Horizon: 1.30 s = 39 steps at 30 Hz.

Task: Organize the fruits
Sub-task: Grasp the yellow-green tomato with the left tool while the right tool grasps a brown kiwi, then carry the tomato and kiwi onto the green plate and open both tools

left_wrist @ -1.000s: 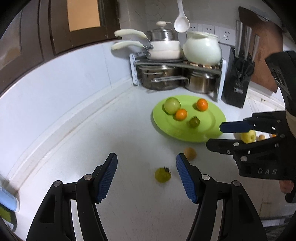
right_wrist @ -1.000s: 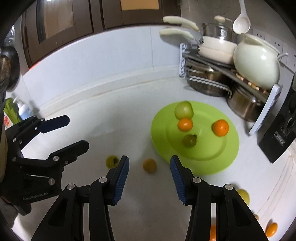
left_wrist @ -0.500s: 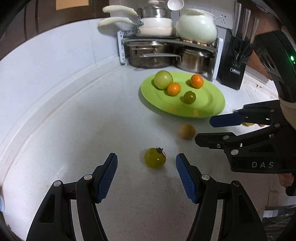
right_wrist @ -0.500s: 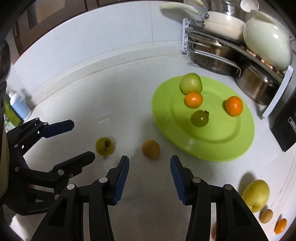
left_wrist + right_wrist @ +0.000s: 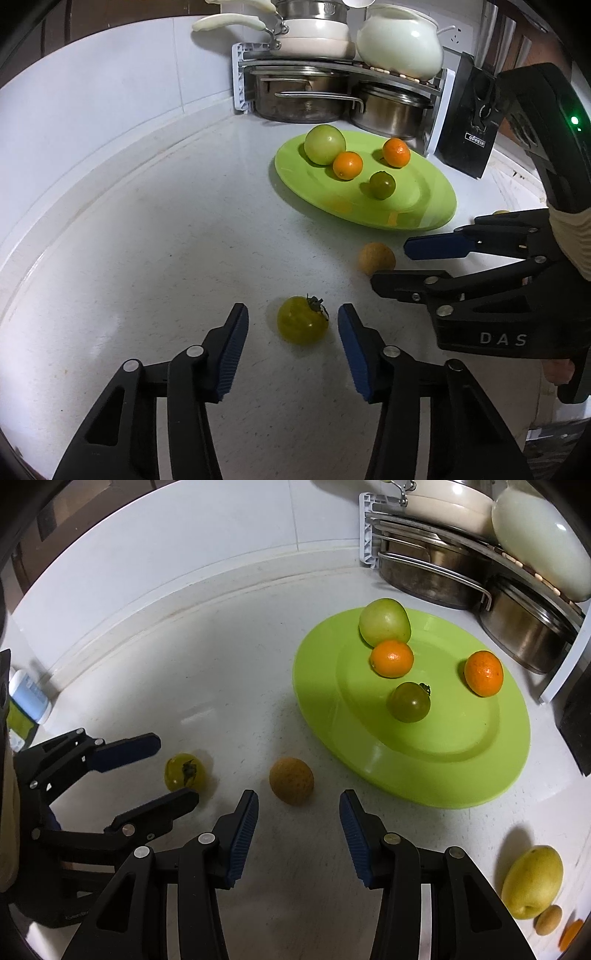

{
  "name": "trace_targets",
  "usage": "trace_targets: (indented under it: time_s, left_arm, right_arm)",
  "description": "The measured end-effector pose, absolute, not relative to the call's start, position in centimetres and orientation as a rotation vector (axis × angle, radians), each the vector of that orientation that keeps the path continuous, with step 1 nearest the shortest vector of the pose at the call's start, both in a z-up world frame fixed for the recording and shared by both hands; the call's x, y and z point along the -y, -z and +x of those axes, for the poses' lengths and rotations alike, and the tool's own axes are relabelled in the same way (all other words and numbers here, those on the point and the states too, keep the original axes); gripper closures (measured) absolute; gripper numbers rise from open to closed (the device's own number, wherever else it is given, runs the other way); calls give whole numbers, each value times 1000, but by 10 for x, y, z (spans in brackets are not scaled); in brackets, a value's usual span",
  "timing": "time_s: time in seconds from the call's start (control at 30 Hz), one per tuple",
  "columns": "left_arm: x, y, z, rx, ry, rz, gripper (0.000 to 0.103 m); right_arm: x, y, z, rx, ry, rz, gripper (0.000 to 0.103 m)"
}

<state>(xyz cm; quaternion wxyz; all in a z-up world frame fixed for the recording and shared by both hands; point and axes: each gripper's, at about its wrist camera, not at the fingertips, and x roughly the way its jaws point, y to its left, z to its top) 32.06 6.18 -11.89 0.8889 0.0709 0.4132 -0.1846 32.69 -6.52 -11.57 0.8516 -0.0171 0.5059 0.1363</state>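
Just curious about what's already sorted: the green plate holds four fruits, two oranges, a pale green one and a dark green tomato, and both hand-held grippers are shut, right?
Not quite: both are open. The left wrist view shows the left hand-held gripper spread around a yellow-green tomato; the right hand-held gripper gapes too. The green plate count is right.

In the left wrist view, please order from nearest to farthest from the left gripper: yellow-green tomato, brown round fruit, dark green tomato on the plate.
1. Yellow-green tomato, between the left gripper's fingers.
2. Brown round fruit, ahead, to the right.
3. Dark green tomato, on the plate.
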Motion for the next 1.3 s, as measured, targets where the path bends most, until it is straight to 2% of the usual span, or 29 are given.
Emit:
trace_targets:
  time_s: [0.2,0.37,0.57,1.3]
  left_arm:
    - [-63,123,327,-889,406,109,73]
    - [-68,118,327,-880,388,82,73]
    - [-69,114,326,-868,361,78,73]
    - [-51,71,292,-769,373,24,73]
  right_arm:
    - [63,118,330,-1070,-287,-38,58]
    - [62,120,333,-1073,-291,-39,63]
    - [59,122,335,-1070,-305,-48,76]
    - [85,67,292,-946,-293,-8,76]
